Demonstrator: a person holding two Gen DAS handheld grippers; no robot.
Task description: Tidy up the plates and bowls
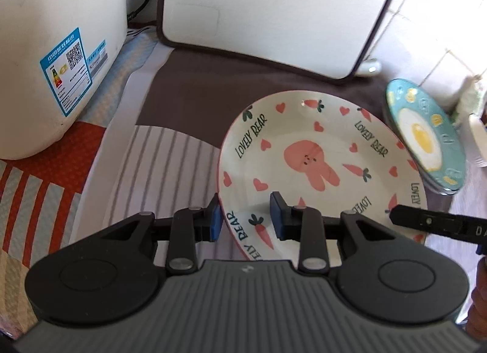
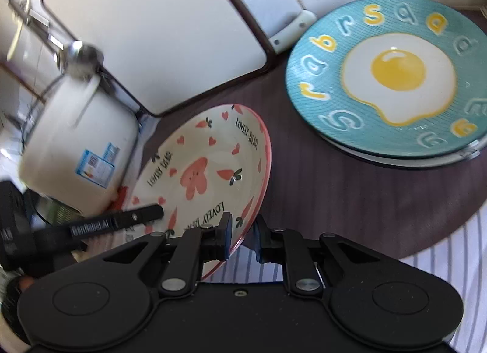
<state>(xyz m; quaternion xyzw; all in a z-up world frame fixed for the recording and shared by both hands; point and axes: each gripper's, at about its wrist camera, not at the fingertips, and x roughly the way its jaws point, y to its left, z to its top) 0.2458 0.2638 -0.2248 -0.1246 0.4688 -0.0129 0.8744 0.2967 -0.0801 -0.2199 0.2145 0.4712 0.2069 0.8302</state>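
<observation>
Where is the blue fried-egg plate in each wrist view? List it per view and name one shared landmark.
Left wrist: the blue fried-egg plate sits at the right edge, seen edge-on, partly behind the bunny plate.
Right wrist: the blue plate fills the upper right, stacked on another plate.
Shared landmark: the bunny plate lettered LOVELY BEAR.

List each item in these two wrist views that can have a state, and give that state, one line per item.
Rabbit plate: tilted, rim between both grippers' fingers.
Egg plate: lying flat on top of another plate.
Left gripper: open, straddling the rabbit plate's rim.
Right gripper: open, straddling the rim on the opposite side.
Rice cooker: lid shut.
</observation>
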